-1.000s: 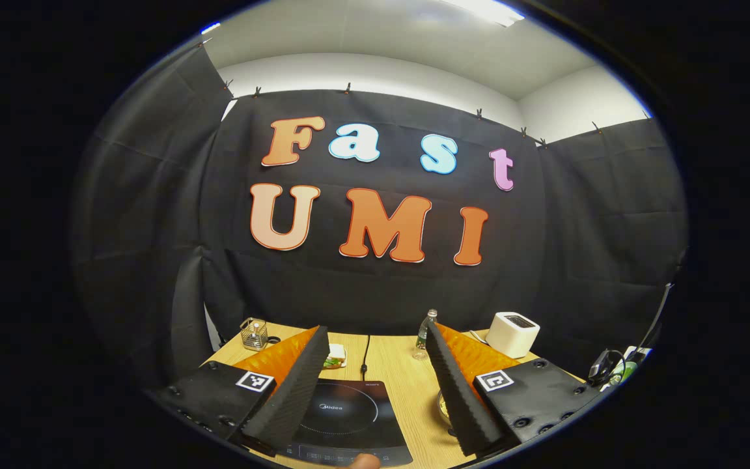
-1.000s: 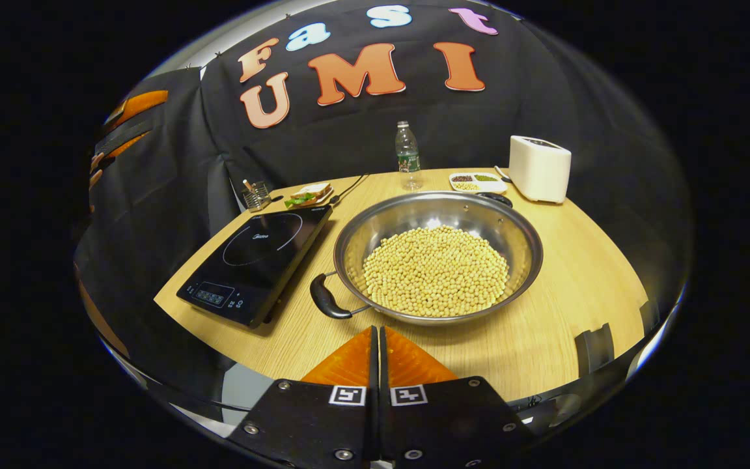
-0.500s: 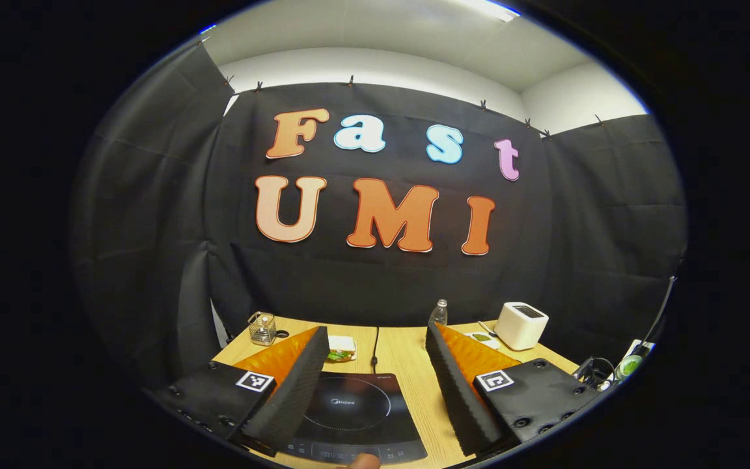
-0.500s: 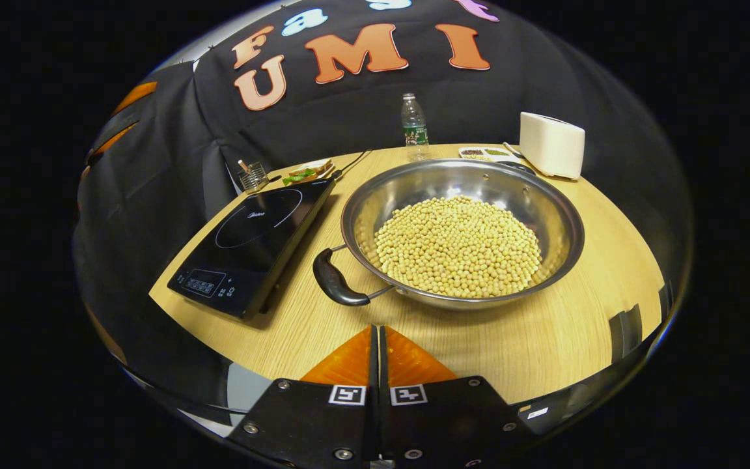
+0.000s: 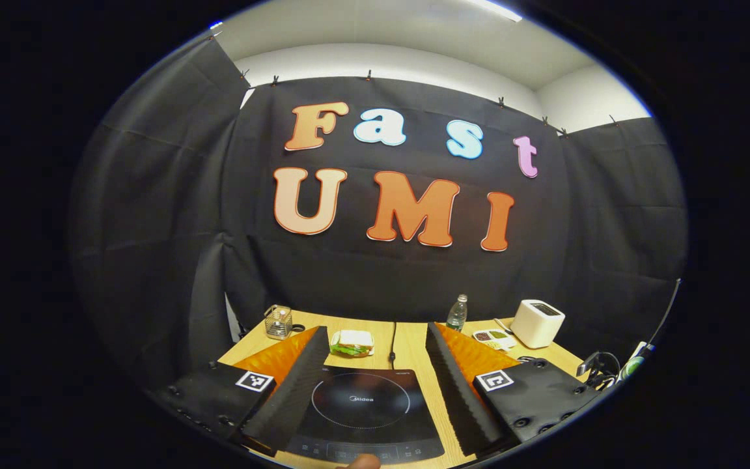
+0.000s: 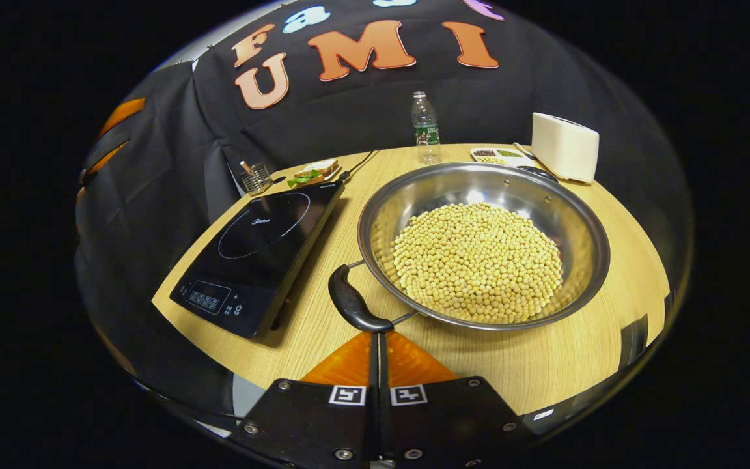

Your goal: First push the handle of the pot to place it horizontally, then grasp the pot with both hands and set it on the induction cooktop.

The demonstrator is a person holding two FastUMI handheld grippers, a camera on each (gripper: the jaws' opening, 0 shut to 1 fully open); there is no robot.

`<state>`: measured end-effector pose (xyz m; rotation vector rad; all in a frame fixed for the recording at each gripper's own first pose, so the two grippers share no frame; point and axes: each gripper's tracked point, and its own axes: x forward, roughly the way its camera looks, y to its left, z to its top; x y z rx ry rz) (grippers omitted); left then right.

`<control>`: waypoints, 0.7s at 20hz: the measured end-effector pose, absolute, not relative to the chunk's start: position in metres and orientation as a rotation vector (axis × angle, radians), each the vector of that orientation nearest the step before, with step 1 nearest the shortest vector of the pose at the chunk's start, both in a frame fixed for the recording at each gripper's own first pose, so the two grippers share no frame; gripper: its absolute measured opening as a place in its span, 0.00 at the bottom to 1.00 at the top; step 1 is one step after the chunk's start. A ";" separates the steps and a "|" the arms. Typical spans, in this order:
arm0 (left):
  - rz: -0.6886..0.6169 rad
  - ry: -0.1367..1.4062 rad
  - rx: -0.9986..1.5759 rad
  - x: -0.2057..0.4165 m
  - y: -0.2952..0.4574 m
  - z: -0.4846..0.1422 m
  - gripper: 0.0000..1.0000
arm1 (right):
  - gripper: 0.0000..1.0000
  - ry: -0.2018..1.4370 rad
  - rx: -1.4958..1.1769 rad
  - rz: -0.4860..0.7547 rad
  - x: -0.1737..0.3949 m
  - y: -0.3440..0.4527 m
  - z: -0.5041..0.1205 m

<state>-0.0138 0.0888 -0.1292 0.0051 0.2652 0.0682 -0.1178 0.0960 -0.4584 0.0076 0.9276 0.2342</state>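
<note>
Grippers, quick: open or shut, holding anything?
Left gripper: open, holding nothing, above the cooktop.
Right gripper: shut, holding nothing, fingers' tips at the pot handle.

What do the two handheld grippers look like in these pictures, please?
The left gripper has two wedge-shaped fingers with ribbed inner faces. Black bolted plates behind them carry square black-and-white markers. The right gripper has the same black plates, bolts and paired markers.
</note>
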 end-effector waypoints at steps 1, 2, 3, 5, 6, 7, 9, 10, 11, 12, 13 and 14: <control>0.072 0.265 -0.001 -0.014 0.090 -0.129 0.98 | 0.00 0.927 0.005 0.236 -0.117 0.099 -0.458; 0.073 0.264 -0.005 -0.015 0.091 -0.128 0.98 | 0.00 0.927 0.002 0.239 -0.114 0.103 -0.459; 0.073 0.262 -0.007 -0.016 0.092 -0.126 0.98 | 0.00 0.927 0.000 0.242 -0.112 0.106 -0.460; 0.071 0.259 0.000 -0.021 0.090 -0.125 0.98 | 0.00 0.928 0.001 0.248 -0.108 0.111 -0.461; 0.067 0.257 0.007 -0.022 0.088 -0.125 0.98 | 0.00 0.928 0.002 0.252 -0.106 0.113 -0.461; 0.063 0.255 0.014 -0.023 0.088 -0.123 0.98 | 0.00 0.930 0.007 0.255 -0.107 0.113 -0.460; 0.054 0.252 0.023 -0.026 0.086 -0.120 0.97 | 0.00 0.933 0.015 0.257 -0.105 0.116 -0.459; 0.052 0.250 0.023 -0.029 0.086 -0.119 0.97 | 0.00 0.933 0.015 0.259 -0.103 0.117 -0.459; 0.051 0.246 0.025 -0.029 0.086 -0.116 0.97 | 0.00 0.933 0.012 0.260 -0.099 0.122 -0.461; 0.050 0.239 0.028 -0.031 0.085 -0.113 0.97 | 0.00 0.932 0.008 0.262 -0.096 0.127 -0.463; 0.050 0.232 0.031 -0.032 0.086 -0.109 0.98 | 0.00 0.932 0.005 0.263 -0.093 0.130 -0.465; 0.050 0.225 0.035 -0.033 0.087 -0.106 0.97 | 0.00 0.932 0.005 0.264 -0.090 0.133 -0.466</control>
